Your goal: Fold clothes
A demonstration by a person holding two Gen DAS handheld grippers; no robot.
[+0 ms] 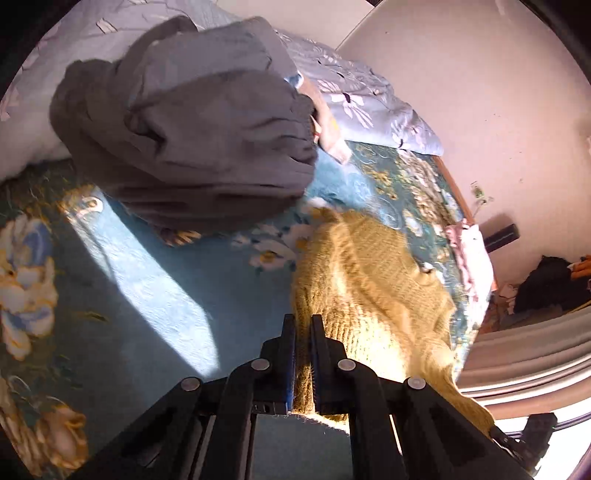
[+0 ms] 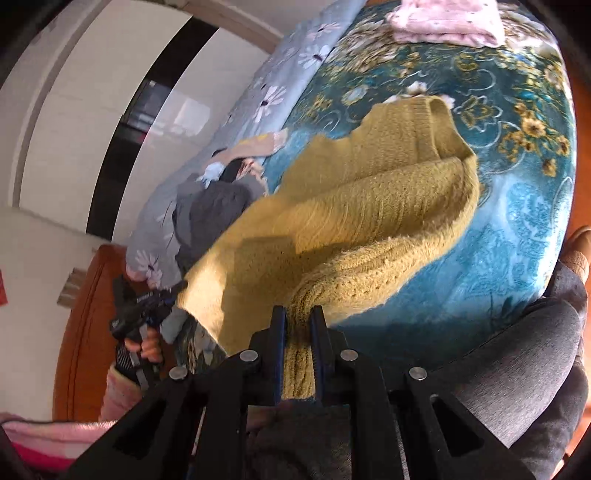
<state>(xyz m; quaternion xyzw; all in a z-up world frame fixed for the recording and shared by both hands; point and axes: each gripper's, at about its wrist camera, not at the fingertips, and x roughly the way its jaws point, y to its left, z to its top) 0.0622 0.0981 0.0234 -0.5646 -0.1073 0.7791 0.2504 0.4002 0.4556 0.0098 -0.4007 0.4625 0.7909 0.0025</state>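
Mustard-yellow knit is pinched in both of my grippers right now. My left gripper [image 1: 303,321] has its black fingers clamped on one edge of the yellow sweater [image 1: 373,280], a narrow strip of knit squeezed between the blue pads. My right gripper [image 2: 298,314] is closed on a bunched, ribbed bit of the same sweater [image 2: 369,206], with the fabric running right down between the fingers.

From there the sweater spreads out loosely over the bed, partly folded over itself and lifted at the held edges, with sunlight hitting the near part. It's lying on a teal floral bedspread [image 1: 155,295].

Further out in the left wrist view, a rumpled grey garment [image 1: 192,140] sits in a heap beyond the sweater, up against a pale blue flowered duvet [image 1: 369,99]. A folded pink piece [image 2: 443,22] sits at the far edge of the bed in the right wrist view. That view also catches the left gripper [image 2: 147,306] in the person's hand [image 2: 147,347].
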